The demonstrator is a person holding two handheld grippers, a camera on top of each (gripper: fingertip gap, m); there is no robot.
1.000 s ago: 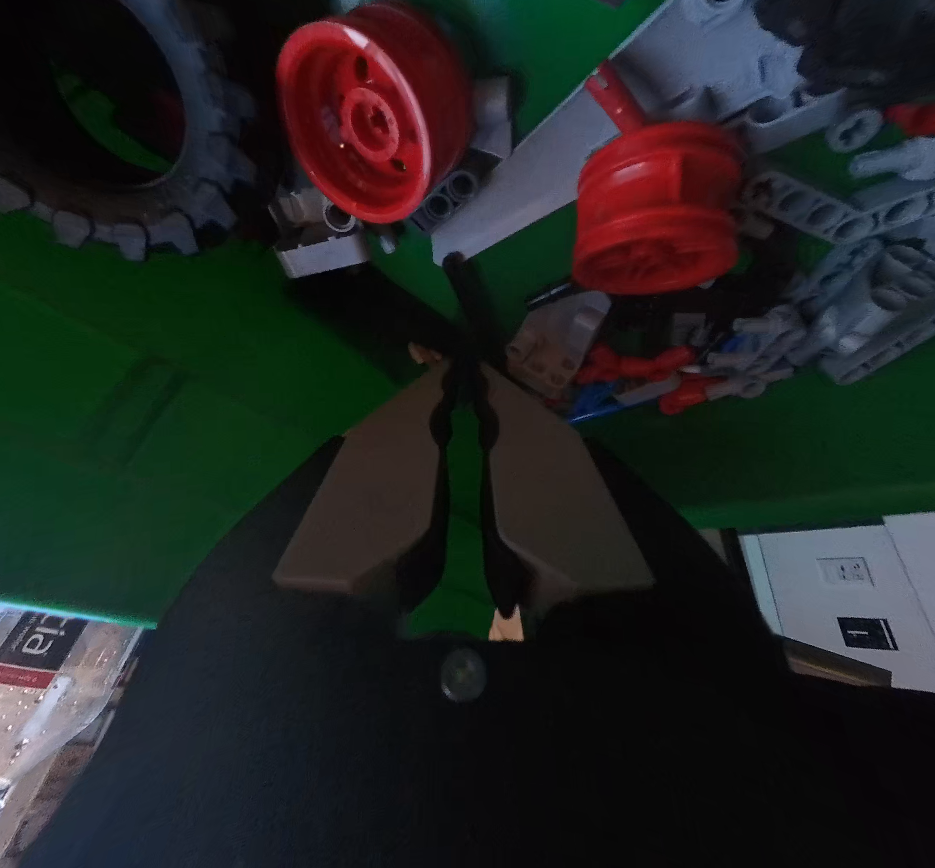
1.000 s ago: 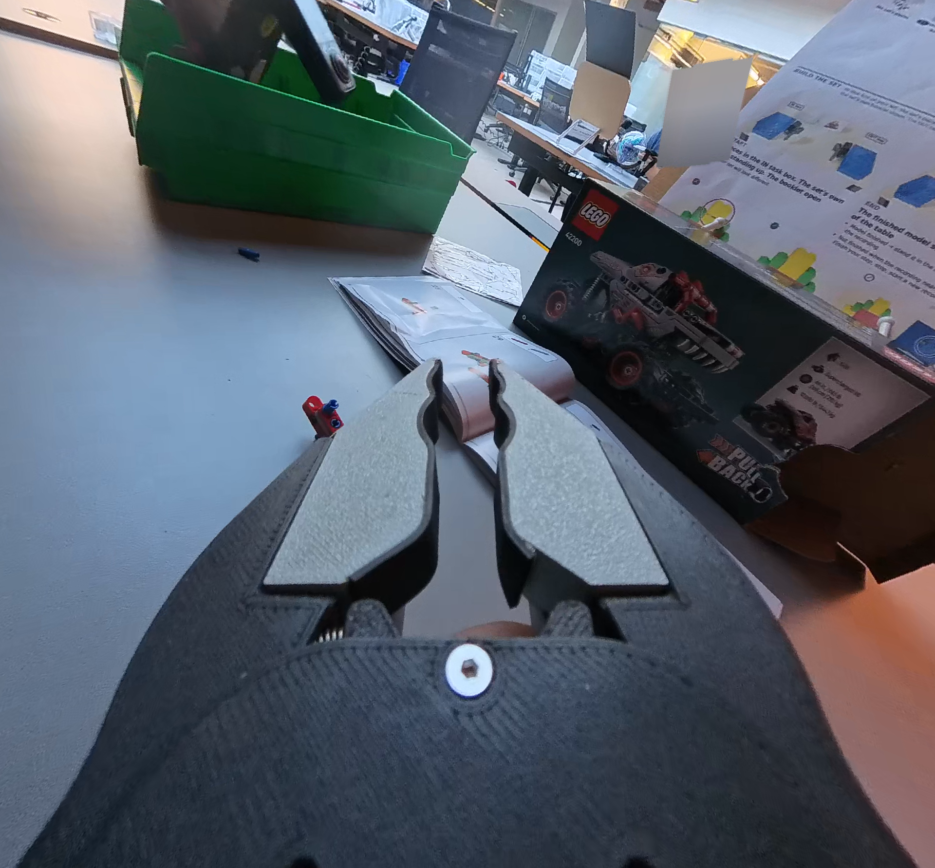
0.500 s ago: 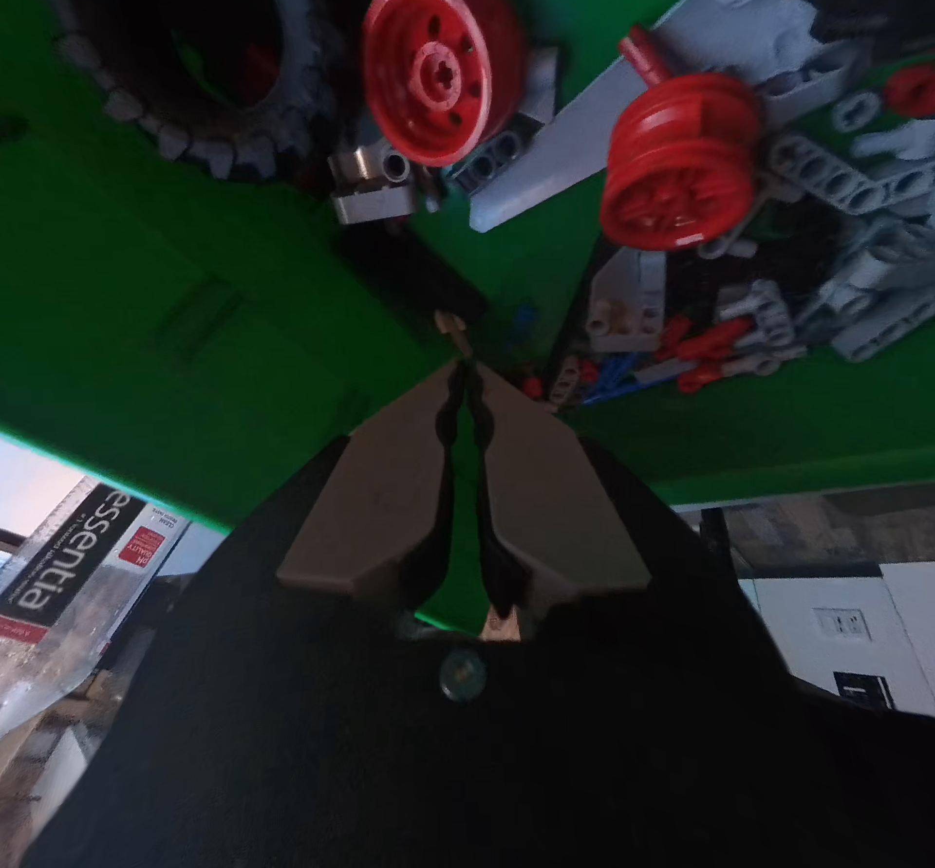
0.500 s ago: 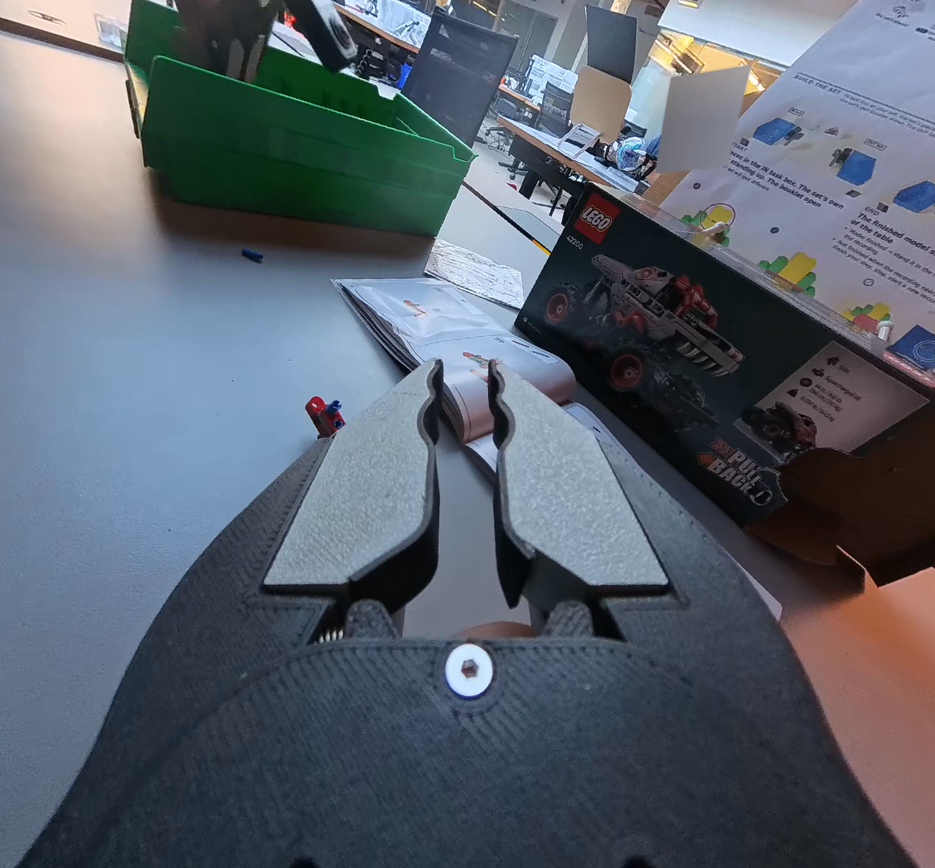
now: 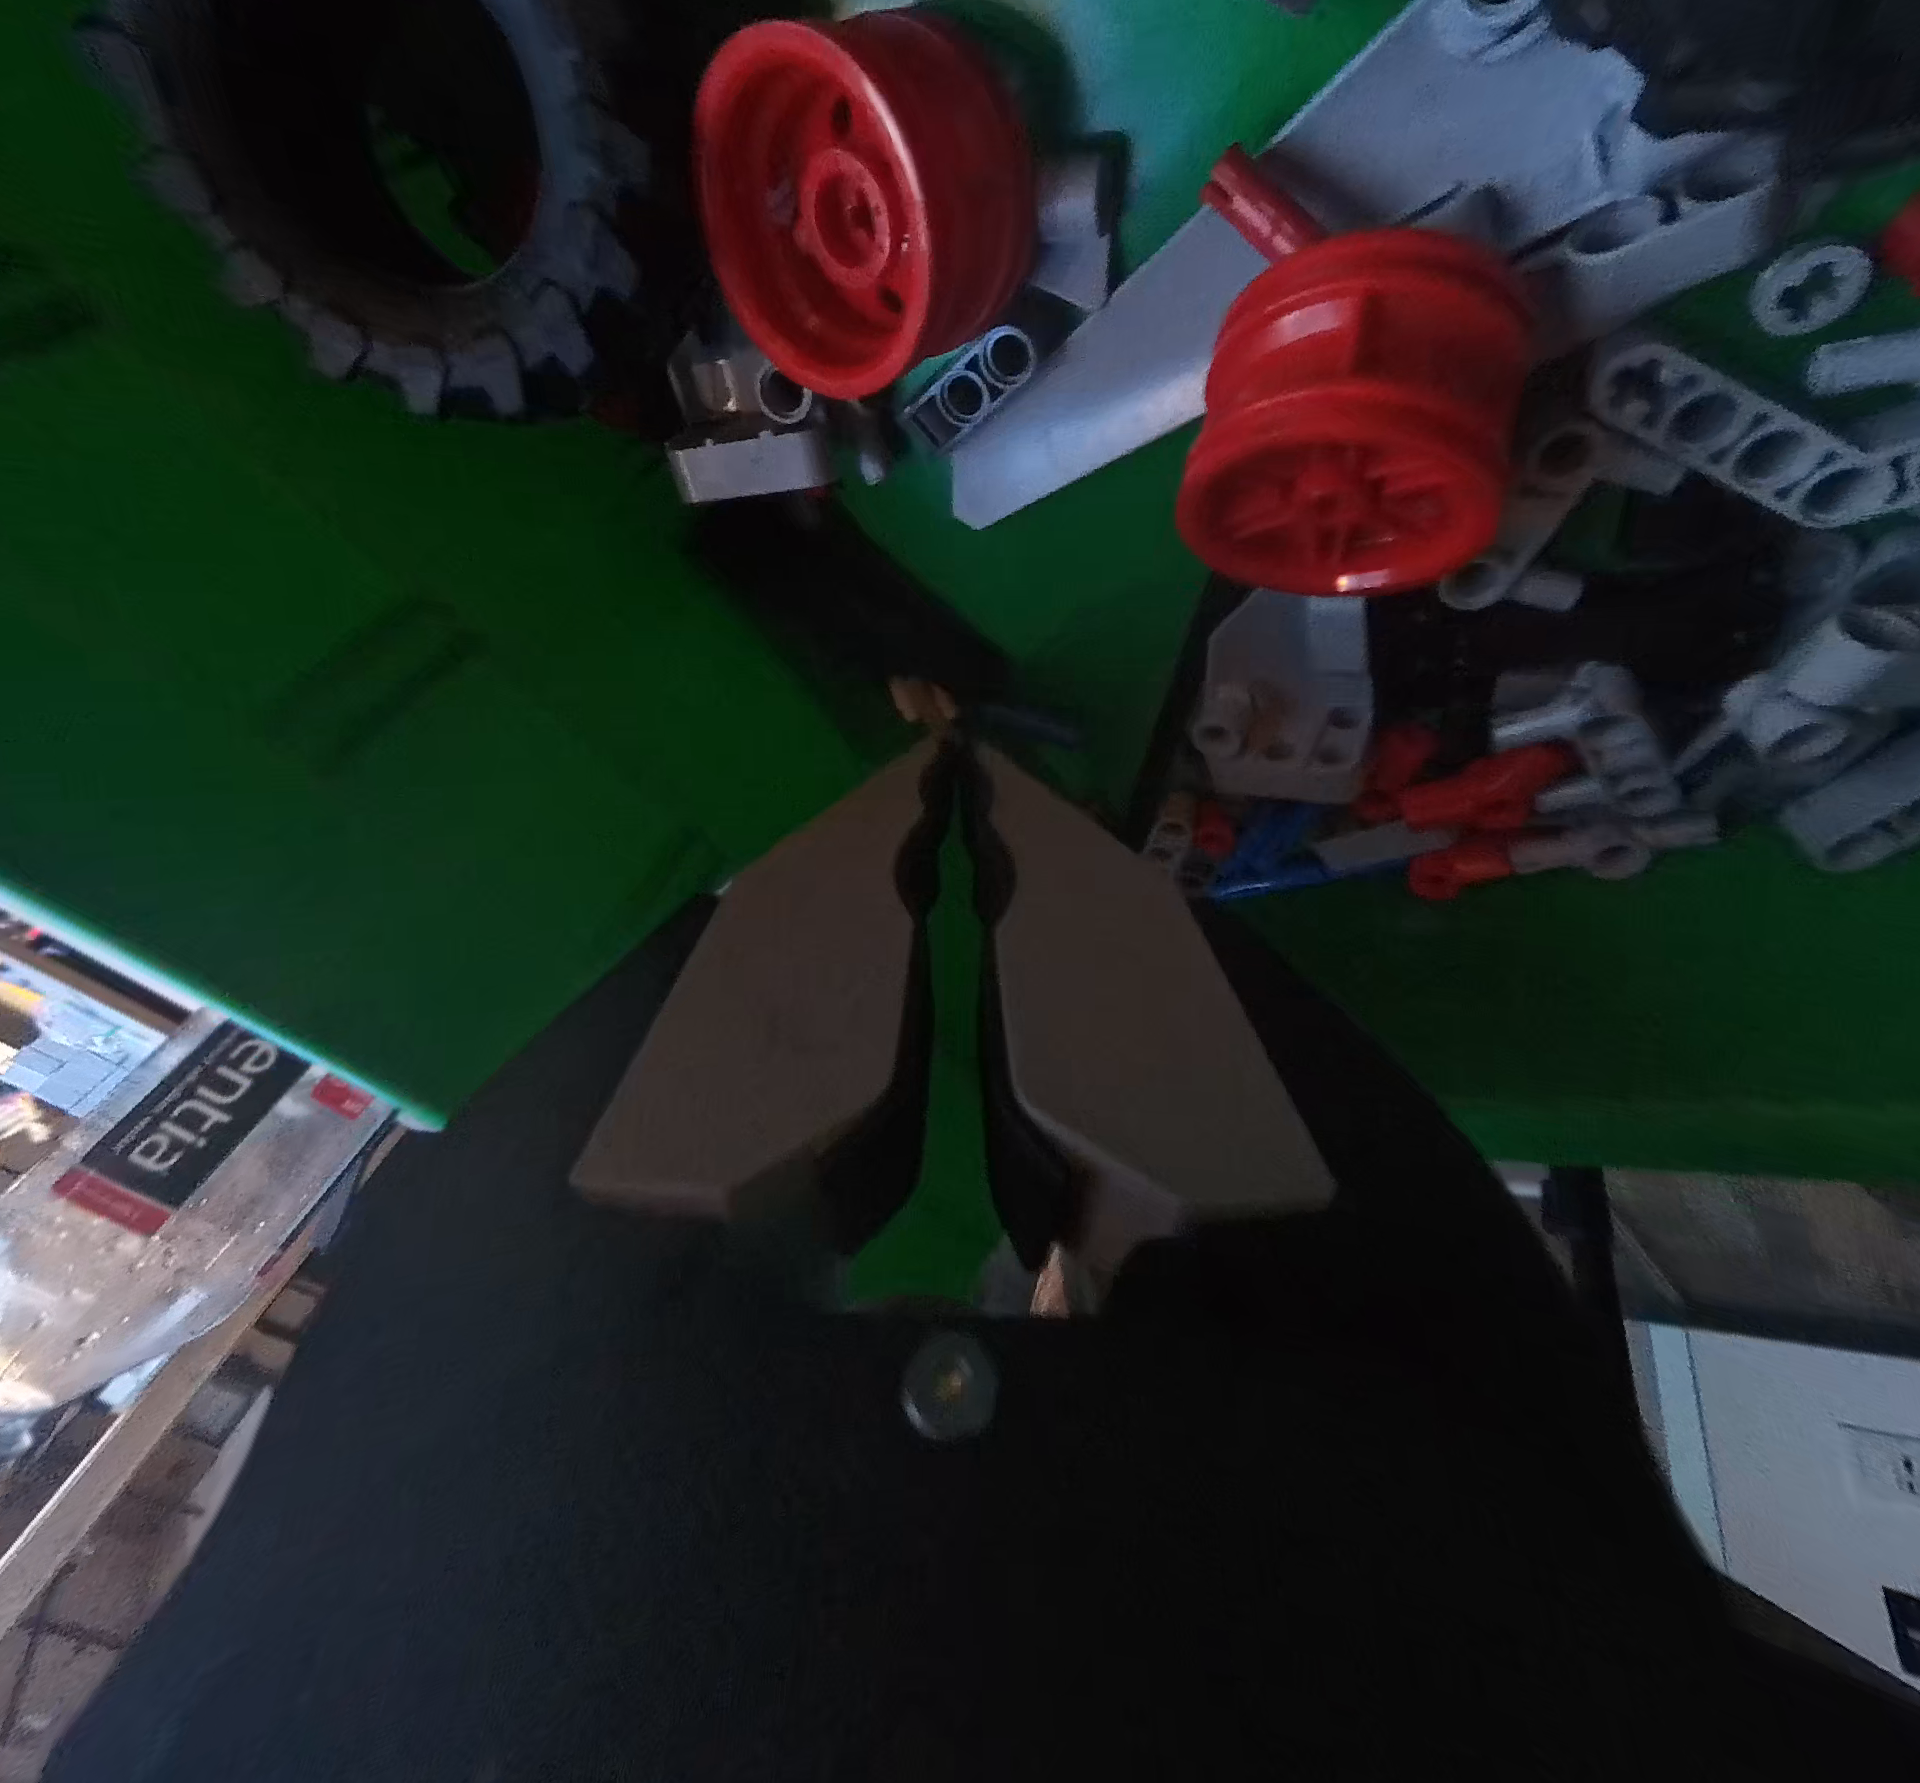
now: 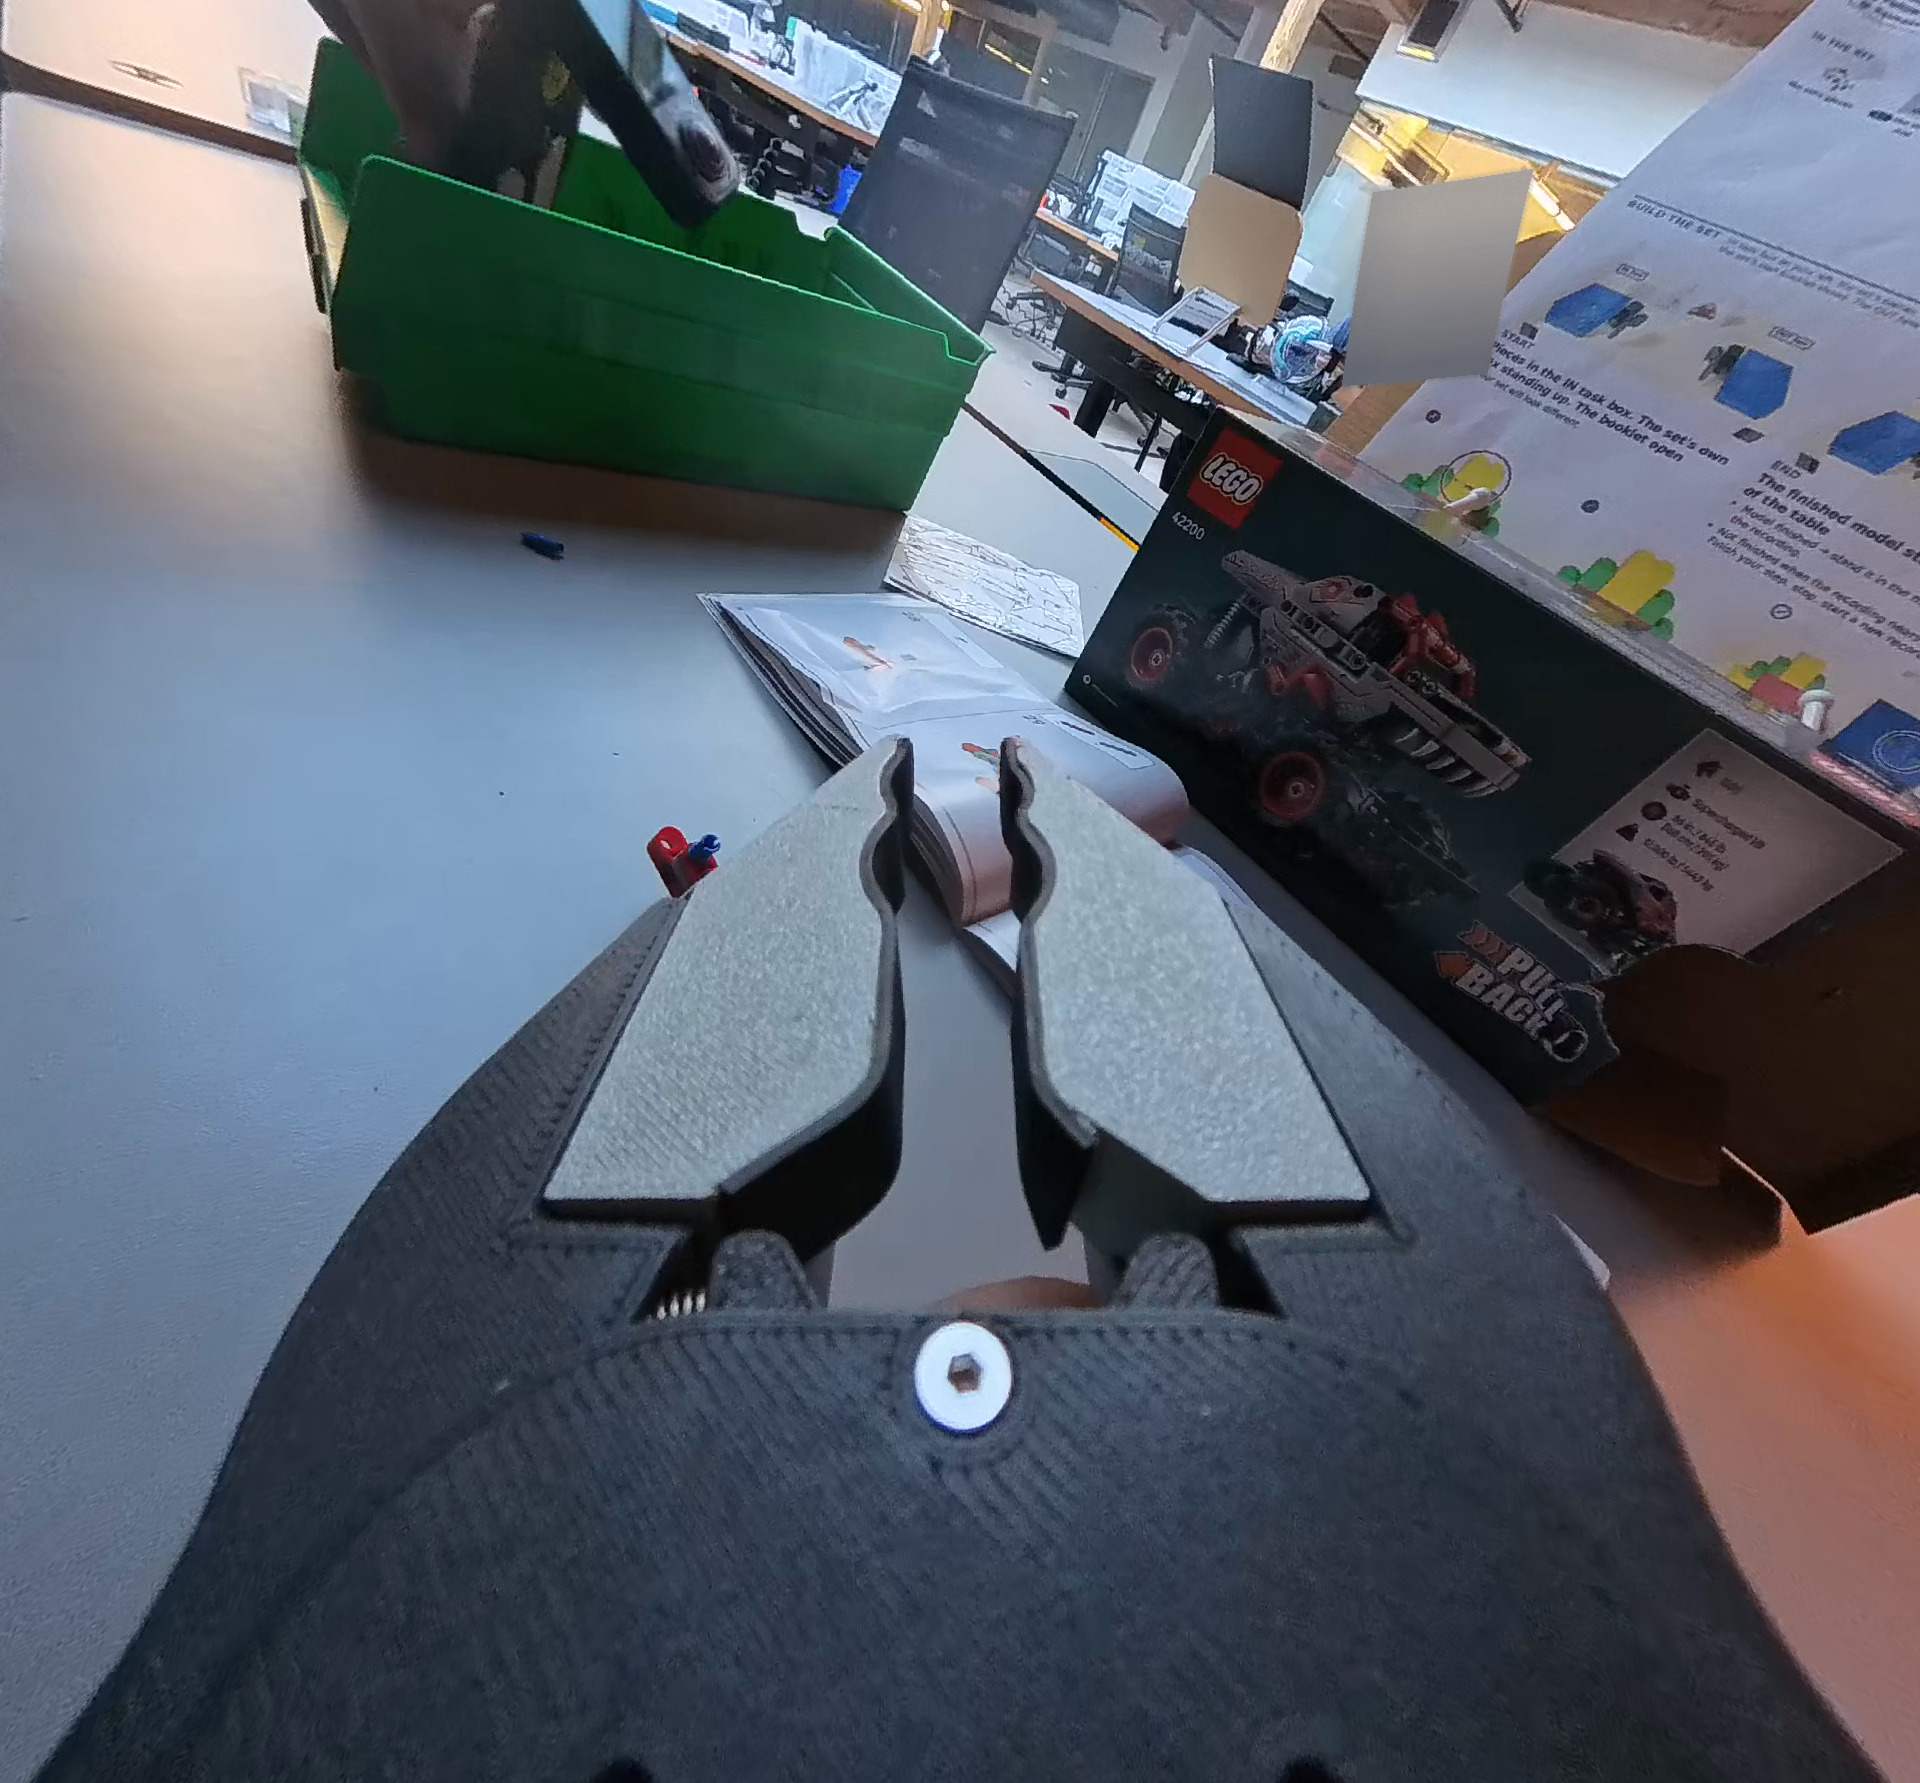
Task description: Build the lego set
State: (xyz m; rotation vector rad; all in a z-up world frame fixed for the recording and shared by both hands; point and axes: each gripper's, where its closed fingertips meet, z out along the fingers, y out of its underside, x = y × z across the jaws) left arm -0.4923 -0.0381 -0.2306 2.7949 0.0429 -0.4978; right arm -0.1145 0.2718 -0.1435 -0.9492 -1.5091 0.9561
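My left gripper (image 5: 951,746) is inside the green bin (image 5: 416,694), shut on a small tan pin (image 5: 920,699) that sticks out at its tips. Beyond it lie two red wheel hubs (image 5: 852,195) (image 5: 1351,414), a black tyre (image 5: 364,123), grey beams (image 5: 1745,434) and a heap of small red, blue and grey pieces (image 5: 1475,798). My right gripper (image 6: 956,757) hovers low over the grey table (image 6: 260,798), its jaws a little apart and empty. A small red and blue piece (image 6: 681,855) lies just left of its tips.
In the right wrist view the green bin (image 6: 644,351) stands at the far left with the left gripper (image 6: 623,102) reaching into it. An open instruction booklet (image 6: 904,673) lies ahead, the set's box (image 6: 1403,746) stands to the right, and a blue pin (image 6: 542,544) lies near the bin. Spacing between my two grippers at the tips: around 50 cm.
My left gripper has drawn back from the bin floor and shifted sideways, still holding the tan pin. My right gripper has not moved.
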